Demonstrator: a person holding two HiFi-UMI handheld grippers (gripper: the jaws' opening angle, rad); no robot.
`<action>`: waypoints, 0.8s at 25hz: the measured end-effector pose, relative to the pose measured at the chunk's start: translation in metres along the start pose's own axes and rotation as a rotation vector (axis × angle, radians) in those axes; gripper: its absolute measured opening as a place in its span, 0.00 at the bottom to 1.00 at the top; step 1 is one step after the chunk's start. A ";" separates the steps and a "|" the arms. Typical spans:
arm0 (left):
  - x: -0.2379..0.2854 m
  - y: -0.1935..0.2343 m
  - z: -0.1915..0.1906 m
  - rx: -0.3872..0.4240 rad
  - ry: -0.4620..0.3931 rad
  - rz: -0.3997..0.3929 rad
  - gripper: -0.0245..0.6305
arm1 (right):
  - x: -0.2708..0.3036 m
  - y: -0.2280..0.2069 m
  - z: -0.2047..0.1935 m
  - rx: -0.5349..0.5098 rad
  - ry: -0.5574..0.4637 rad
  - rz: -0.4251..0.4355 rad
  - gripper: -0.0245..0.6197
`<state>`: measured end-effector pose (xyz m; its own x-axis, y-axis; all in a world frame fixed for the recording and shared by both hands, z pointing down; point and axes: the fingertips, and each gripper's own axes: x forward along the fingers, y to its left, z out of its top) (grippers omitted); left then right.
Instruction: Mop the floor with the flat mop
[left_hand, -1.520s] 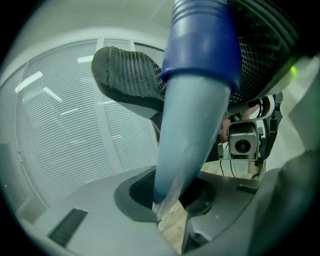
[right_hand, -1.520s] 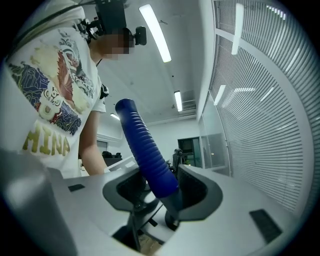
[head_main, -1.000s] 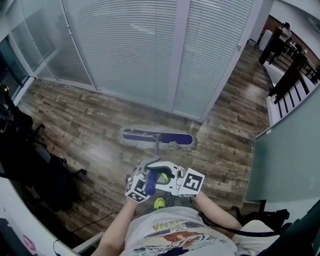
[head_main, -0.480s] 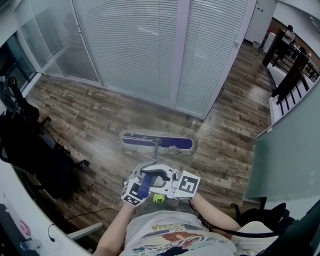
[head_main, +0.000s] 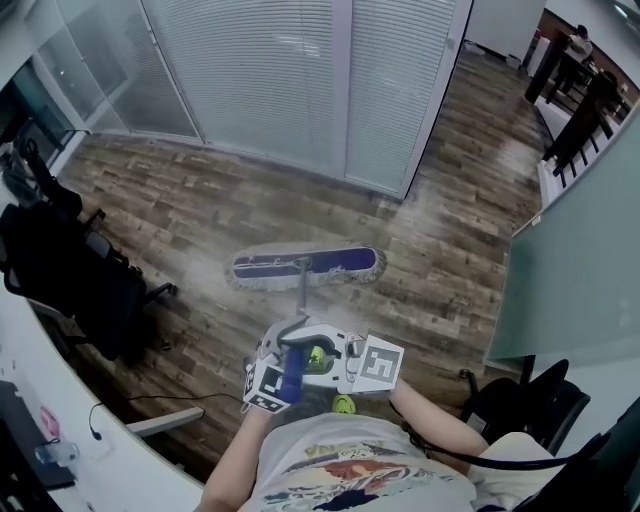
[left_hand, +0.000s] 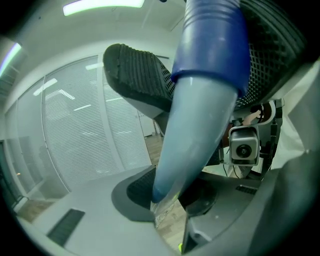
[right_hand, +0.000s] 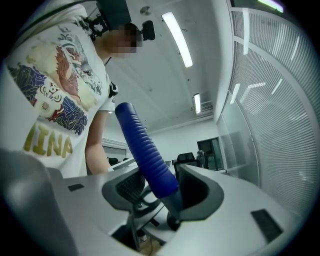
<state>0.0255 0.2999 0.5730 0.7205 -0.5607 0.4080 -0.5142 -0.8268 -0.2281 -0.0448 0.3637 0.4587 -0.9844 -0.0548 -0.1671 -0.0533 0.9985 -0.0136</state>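
The left gripper (left_hand: 167, 192) has its fingers (left_hand: 135, 192) narrowed onto the pale pole (left_hand: 195, 130) of the flat mop (head_main: 303, 295) — the right gripper (right_hand: 157, 192) clamps wider on the ribbed blue grip (right_hand: 142, 150). The mop head (head_main: 305, 266) lies flat on the wood floor (head_main: 180, 220) ahead.

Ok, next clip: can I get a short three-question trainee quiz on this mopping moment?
1. True or false: the mop head lies flat on the wooden floor.
2. The right claw is closed on: A the blue ribbed sleeve of the mop handle; B a cloth; C nothing.
3. How many claws grip the mop handle?
Key: 1 true; 2 A; 3 two, with the left claw below the sleeve.
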 end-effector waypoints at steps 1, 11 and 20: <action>-0.005 -0.012 0.000 -0.004 0.001 0.005 0.16 | -0.004 0.013 0.000 0.002 0.004 0.007 0.35; -0.034 -0.064 0.001 -0.032 0.014 0.044 0.16 | -0.018 0.075 0.000 0.009 0.028 0.063 0.35; -0.012 -0.059 -0.001 -0.047 -0.006 0.013 0.17 | -0.030 0.059 -0.012 0.003 0.067 0.084 0.35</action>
<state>0.0473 0.3556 0.5821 0.7161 -0.5720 0.4000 -0.5448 -0.8163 -0.1920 -0.0207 0.4239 0.4751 -0.9944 0.0293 -0.1016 0.0300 0.9995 -0.0055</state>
